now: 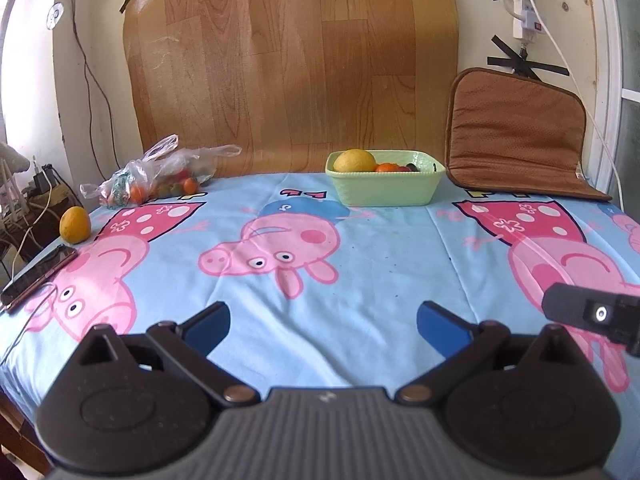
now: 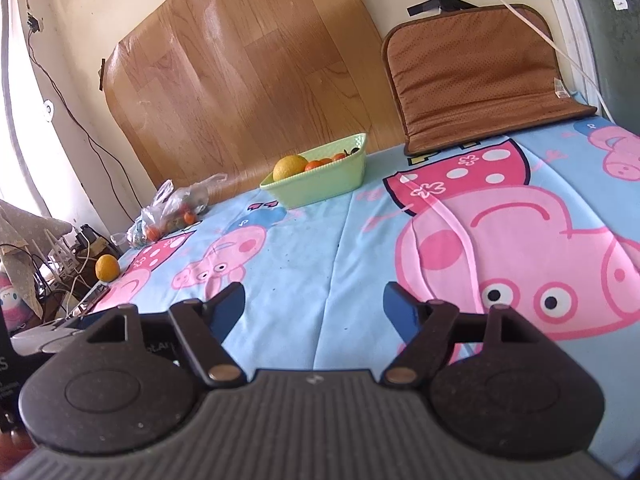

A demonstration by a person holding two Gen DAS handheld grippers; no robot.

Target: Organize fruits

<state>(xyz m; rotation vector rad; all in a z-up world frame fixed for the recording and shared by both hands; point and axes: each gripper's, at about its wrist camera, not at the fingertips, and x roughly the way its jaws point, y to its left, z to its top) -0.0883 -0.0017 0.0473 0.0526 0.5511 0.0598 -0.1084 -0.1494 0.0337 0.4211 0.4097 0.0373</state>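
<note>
A light green basket (image 1: pixel 386 192) stands at the back of the table and holds a large yellow fruit (image 1: pixel 354 161) and small orange fruits (image 1: pixel 387 167). It also shows in the right wrist view (image 2: pixel 320 190). A loose orange (image 1: pixel 75 224) lies at the left edge; it shows in the right wrist view too (image 2: pixel 107 268). A clear plastic bag of small fruits (image 1: pixel 160 178) lies at the back left. My left gripper (image 1: pixel 323 326) is open and empty over the near table. My right gripper (image 2: pixel 314 306) is open and empty; part of it shows in the left wrist view (image 1: pixel 592 312).
A Peppa Pig cloth (image 1: pixel 360 260) covers the table. A phone (image 1: pixel 38 276) lies at the left edge near the orange. A brown cushion (image 1: pixel 516 132) leans on the wall at the back right. A wood-pattern sheet (image 1: pixel 292 64) is taped to the wall. Cables and chargers clutter the left side.
</note>
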